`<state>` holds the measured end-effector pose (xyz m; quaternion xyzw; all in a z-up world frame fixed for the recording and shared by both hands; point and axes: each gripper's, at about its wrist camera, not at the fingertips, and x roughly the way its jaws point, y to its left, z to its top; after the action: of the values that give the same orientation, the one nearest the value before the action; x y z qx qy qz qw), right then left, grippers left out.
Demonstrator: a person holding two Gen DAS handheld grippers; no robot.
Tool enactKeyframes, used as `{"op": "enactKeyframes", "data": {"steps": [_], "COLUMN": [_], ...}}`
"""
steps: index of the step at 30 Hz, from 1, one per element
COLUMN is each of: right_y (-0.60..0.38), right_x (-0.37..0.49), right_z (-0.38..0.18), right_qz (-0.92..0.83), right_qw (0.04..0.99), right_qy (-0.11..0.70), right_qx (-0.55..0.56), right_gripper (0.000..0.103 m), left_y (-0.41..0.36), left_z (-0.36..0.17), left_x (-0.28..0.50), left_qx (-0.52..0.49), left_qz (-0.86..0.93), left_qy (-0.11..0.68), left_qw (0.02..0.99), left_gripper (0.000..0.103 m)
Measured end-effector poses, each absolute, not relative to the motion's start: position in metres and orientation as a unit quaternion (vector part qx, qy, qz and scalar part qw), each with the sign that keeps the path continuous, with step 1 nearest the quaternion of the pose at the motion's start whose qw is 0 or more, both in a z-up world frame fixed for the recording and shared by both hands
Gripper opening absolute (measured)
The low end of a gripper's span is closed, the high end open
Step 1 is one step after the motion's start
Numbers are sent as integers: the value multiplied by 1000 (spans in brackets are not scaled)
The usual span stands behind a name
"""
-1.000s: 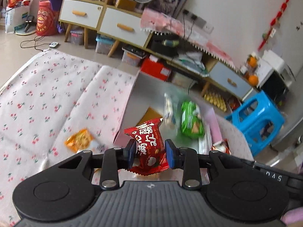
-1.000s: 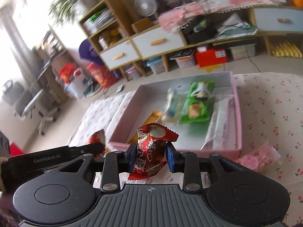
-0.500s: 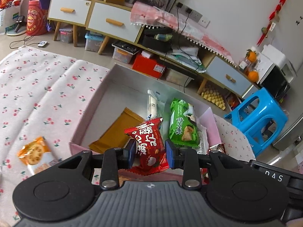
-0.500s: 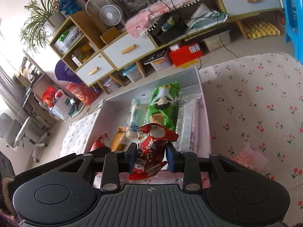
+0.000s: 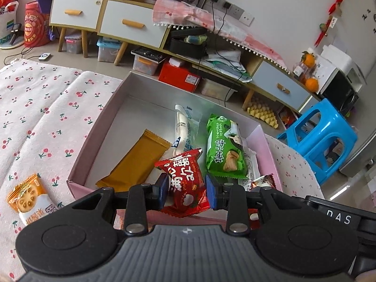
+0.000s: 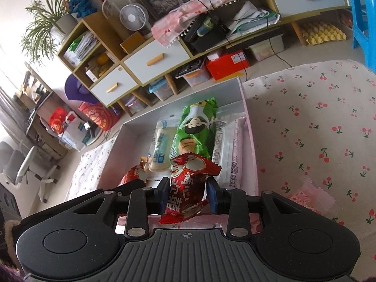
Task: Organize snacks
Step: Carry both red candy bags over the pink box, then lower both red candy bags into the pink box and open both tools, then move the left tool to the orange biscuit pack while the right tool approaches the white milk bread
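Left gripper (image 5: pixel 186 192) clamps a red snack pkt (image 5: pixel 185 183) over near edge of pink box (image 5: pixel 94 131). Right gripper (image 6: pixel 188 193), jaws just easing apart w/ second red pkt (image 6: pixel 188 188) between pads, hangs near box's right wall (image 6: pixel 250 141); green pkt (image 5: pixel 224 150) lies inside, far right.

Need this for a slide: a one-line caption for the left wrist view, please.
Left gripper holds a red snack packet over the pink box of snacks.

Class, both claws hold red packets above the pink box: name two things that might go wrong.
The jaws of the right claw have just been opening with its red packet between them, over the pink box, near its rim; it may land outside. The left claw, holding the other red packet, sits close; they might collide.
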<state>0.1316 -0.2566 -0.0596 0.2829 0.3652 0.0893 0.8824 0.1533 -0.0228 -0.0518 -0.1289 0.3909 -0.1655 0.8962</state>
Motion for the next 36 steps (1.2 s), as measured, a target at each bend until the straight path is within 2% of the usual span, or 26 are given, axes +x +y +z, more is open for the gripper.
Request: {"op": "enactKeyframes", "data": {"steps": [2, 3, 4, 6, 9, 16, 21, 25, 32, 36], "right_y": [-256, -256, -256, -257, -258, -258, -261, -260, -257, -260], "right_x": [132, 132, 132, 131, 130, 123, 111, 99, 76, 61], "right_z": [-58, -57, -57, -55, -53, -40, -31, -25, -23, -26], "right_qz": [91, 91, 90, 89, 89, 79, 74, 65, 63, 60], "right_qw": [882, 881, 880, 882, 882, 889, 892, 896, 906, 909], "right_qy": [365, 369, 371, 369, 369, 375, 376, 379, 388, 391], "right_qx": [282, 282, 282, 279, 279, 251, 241, 220, 156, 134], "right_gripper": [36, 42, 50, 53, 53, 72, 78, 86, 87, 88], "left_y": [-25, -26, -27, -27, -29, -27, -25, -19, -20, -20], "left_z": [-52, -50, -50, -48, -46, -38, -30, -29, -39, -47], "left_x": [154, 153, 154, 153, 152, 145, 132, 123, 97, 79], "left_qx": [-124, -119, -117, -115, -109, -99, -69, -58, 8, 48], "left_qz": [-172, -169, -171, -176, -181, -185, -189, -197, -205, -210], "left_qy": [394, 394, 395, 393, 393, 403, 397, 401, 414, 419], "left_qw": [894, 895, 895, 895, 895, 891, 895, 893, 887, 882], "left_gripper": [33, 36, 45, 56, 63, 74, 86, 91, 98, 98]}}
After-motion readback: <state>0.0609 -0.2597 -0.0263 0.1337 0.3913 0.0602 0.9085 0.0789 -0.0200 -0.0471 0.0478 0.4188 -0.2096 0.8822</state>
